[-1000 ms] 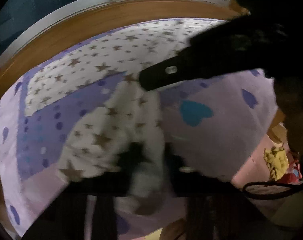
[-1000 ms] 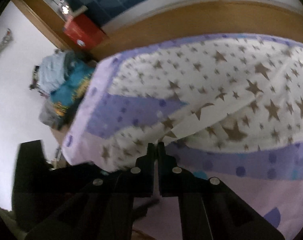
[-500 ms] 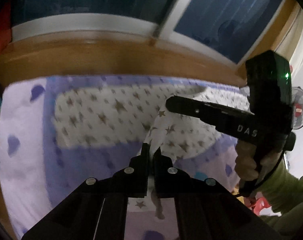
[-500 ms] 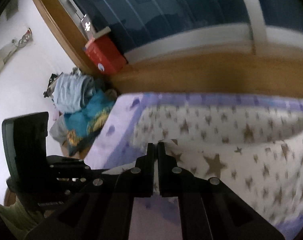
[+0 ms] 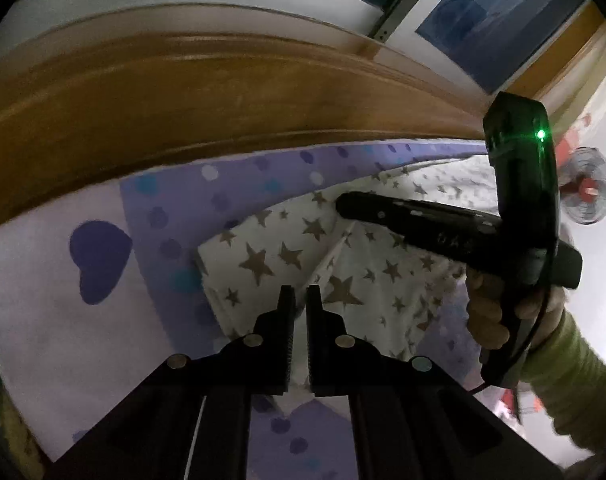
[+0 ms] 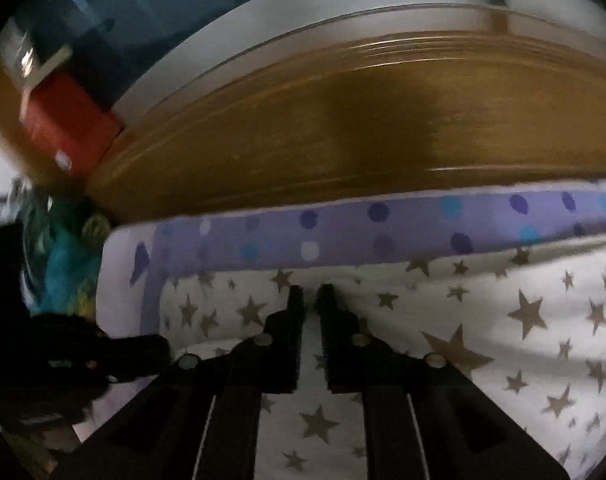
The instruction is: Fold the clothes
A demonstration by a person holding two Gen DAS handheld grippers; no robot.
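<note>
Star-print garment (image 5: 355, 280), white, lies partly folded on the purple spotted bedsheet (image 5: 171, 216) beside the wooden ledge (image 5: 183, 92). Left gripper (image 5: 300, 296) and right gripper (image 6: 310, 294) are both opening, jaws slightly apart, cloth between them.

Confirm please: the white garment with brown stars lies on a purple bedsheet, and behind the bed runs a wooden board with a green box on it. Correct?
Not quite. The box on the wooden board is red, as the right wrist view shows. The star garment on the purple bedsheet is right.
</note>
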